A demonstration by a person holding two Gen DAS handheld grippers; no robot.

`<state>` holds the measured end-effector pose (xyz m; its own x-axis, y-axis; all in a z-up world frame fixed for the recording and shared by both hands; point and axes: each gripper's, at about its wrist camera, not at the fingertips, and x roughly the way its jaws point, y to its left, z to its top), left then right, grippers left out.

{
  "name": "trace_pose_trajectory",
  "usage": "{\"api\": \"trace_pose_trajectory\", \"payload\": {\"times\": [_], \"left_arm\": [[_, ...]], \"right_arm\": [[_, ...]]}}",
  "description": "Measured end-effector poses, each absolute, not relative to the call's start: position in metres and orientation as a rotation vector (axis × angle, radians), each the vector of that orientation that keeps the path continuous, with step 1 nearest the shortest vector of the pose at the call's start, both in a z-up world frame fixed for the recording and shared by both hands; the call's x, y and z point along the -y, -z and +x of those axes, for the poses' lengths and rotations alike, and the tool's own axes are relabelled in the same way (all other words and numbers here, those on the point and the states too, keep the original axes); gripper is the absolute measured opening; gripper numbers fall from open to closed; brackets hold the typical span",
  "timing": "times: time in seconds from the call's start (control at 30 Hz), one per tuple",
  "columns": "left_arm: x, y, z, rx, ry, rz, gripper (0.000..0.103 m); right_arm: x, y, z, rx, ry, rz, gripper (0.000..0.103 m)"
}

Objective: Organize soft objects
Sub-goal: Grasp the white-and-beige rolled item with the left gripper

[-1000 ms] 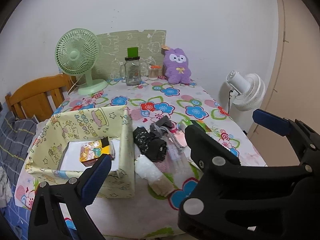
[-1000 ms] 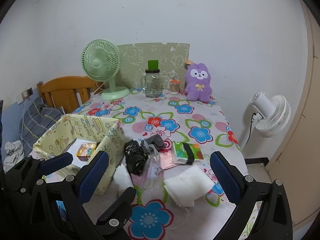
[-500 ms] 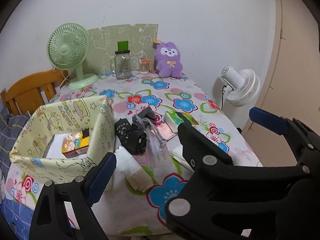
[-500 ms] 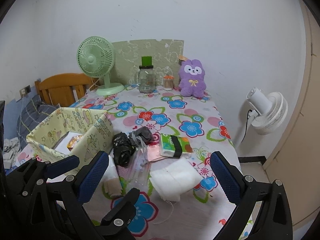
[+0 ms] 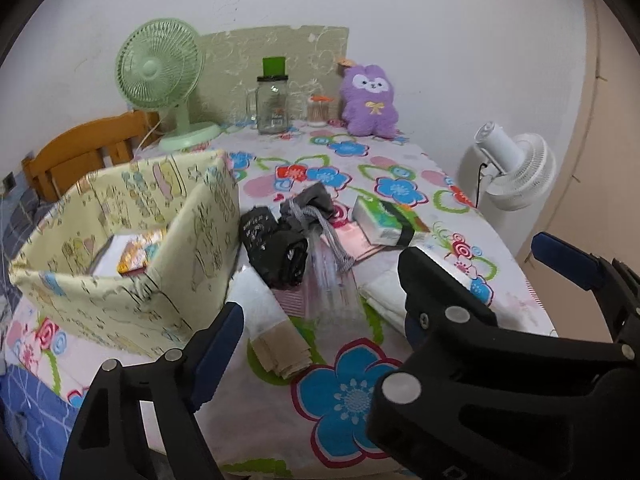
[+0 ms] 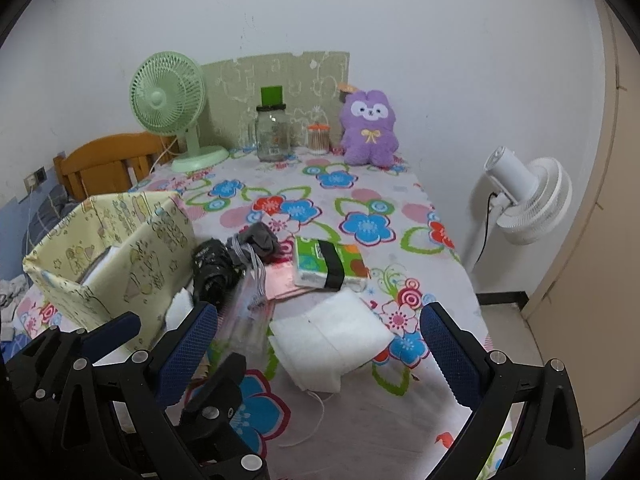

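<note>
Here, reading from the left, the pale yellow fabric bin (image 5: 132, 240) stands open-topped at the left edge of the flowered counter (image 6: 360, 196), with a small colourful packet lying on its floor. Just beside its right wall sits the heap of soft things: a white-and-tan rolled cloth (image 5: 272, 328) nearest the front edge, a black crumpled bundle (image 5: 276, 248) behind it, a grey striped cloth (image 5: 312, 208) further back, and a clear plastic bag (image 6: 248, 320) slumped across the middle. Right of that lies a green tissue pack (image 6: 328, 262), and in front of it a folded white pad (image 6: 332, 340) with its long side running roughly left to right. The left gripper (image 5: 316, 320) hovers above the rolled cloth and the plastic bag, which lie ahead of and a little below its fingers; it looks the nearer of the two to the bin and the dark bundle. Its fingers have just been closing somewhat yet stand well apart, with nothing pressed between them. The right gripper (image 6: 320, 340) frames the white pad, which lies straight ahead between its widely spread fingers, untouched. I judge each hand is lining up on its own piece.
</note>
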<state>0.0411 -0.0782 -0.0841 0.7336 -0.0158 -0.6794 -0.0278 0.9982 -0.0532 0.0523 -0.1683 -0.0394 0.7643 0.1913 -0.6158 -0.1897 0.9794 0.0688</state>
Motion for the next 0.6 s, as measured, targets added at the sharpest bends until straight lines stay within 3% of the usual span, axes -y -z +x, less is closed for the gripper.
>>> {"api": "trace_pose_trajectory", "payload": {"times": [0.33, 0.6], "left_arm": [[0.079, 0.108, 0.056, -0.814, -0.054, -0.076, 0.076], [0.068, 0.125, 0.069, -0.879, -0.101, -0.099, 0.064]], "right_arm": [[0.169, 0.065, 0.072, -0.723, -0.232, -0.004, 0.102], [0.164, 0.08, 0.083, -0.768, -0.259, 0.005, 0.102]]}}
